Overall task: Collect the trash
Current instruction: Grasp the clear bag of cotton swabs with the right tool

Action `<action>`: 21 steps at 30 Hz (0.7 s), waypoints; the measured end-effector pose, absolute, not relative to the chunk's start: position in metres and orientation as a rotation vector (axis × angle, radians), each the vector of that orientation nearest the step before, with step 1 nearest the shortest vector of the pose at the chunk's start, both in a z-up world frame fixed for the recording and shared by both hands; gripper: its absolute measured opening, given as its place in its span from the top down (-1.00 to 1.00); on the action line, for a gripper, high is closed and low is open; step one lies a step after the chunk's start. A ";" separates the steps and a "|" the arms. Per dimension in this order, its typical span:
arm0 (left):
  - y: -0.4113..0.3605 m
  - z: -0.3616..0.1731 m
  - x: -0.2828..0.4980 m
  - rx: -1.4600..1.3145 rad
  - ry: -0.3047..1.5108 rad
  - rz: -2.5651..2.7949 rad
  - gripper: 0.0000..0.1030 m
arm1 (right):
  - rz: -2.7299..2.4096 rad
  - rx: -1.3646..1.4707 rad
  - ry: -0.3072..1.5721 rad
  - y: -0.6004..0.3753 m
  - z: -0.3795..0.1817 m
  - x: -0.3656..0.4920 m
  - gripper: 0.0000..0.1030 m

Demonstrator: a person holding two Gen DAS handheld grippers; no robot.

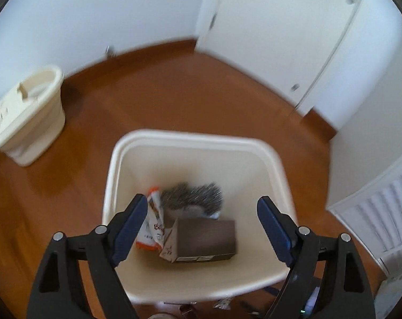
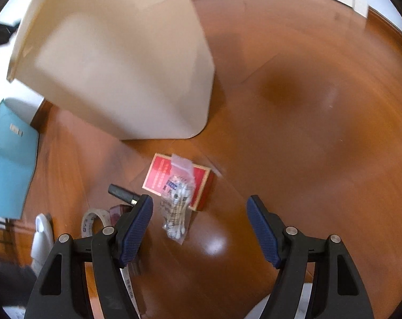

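Left hand-held gripper: we are seeing the left hand-held gripper (image 1: 202,219) hanging over the white bin (image 1: 201,143) with its jaws standing wide apart and nothing between the pads.
Inside the bin: a brown box (image 1: 206,239), an orange and white wrapper (image 1: 154,226) and a grey fuzzy thing (image 1: 194,194) are lying at the bottom; the picture is blurry, so we cannot tell what the grey thing is.
Right hand-held gripper: we are seeing the right hand-held gripper (image 2: 199,227) pointing down at the wooden floor (image 2: 307,106), jaws apart and gripping nothing.
Bag of cotton swabs: the clear bag of cotton swabs (image 2: 178,202) is lying on the floor between the right jaws, touching neither pad, and its top end is resting on a red box (image 2: 161,172).
Other trash: a black tube (image 2: 122,192) and a roll of tape (image 2: 93,222) are lying beside the left jaw.
Bin from outside: its wall (image 2: 115,61) is standing on the floor near the red box.
Far corner: a cream bucket (image 1: 28,114) is sitting by the wall.
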State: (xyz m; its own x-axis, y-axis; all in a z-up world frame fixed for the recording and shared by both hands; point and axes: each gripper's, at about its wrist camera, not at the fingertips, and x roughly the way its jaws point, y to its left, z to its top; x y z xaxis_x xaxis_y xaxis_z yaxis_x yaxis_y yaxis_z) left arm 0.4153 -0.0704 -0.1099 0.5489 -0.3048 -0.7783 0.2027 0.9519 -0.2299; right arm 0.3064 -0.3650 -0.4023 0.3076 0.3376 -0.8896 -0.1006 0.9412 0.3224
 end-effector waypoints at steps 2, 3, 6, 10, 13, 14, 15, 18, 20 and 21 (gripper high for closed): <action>-0.066 -0.089 0.392 -0.112 0.883 -0.308 -0.64 | 0.305 0.224 1.246 -0.356 -0.415 0.310 -0.46; -0.062 -0.085 0.378 -0.121 0.871 -0.306 -0.64 | 0.307 0.243 1.260 -0.354 -0.422 0.311 -0.46; -0.041 -0.093 0.336 -0.175 0.877 -0.239 -0.64 | 0.309 0.295 1.301 -0.348 -0.440 0.312 -0.46; -0.014 -0.154 0.286 -0.274 0.976 -0.072 -0.64 | 0.301 0.279 1.354 -0.337 -0.465 0.314 -0.42; -0.006 -0.215 0.262 -0.391 1.125 -0.001 -0.64 | 0.310 0.218 1.342 -0.327 -0.470 0.314 -0.04; -0.007 -0.236 0.255 -0.411 1.172 0.015 -0.64 | 0.321 0.201 1.343 -0.324 -0.471 0.315 0.25; -0.010 -0.250 0.250 -0.417 1.211 0.023 -0.64 | 0.335 0.195 1.353 -0.323 -0.473 0.316 0.55; -0.023 -0.283 0.232 -0.424 1.285 0.024 -0.64 | 0.345 0.192 1.332 -0.324 -0.470 0.314 0.71; -0.031 -0.293 0.216 -0.385 1.306 0.025 -0.64 | 0.349 0.184 1.303 -0.328 -0.461 0.311 0.74; -0.036 -0.301 0.204 -0.364 1.329 0.030 -0.64 | 0.351 0.186 1.293 -0.331 -0.456 0.310 0.74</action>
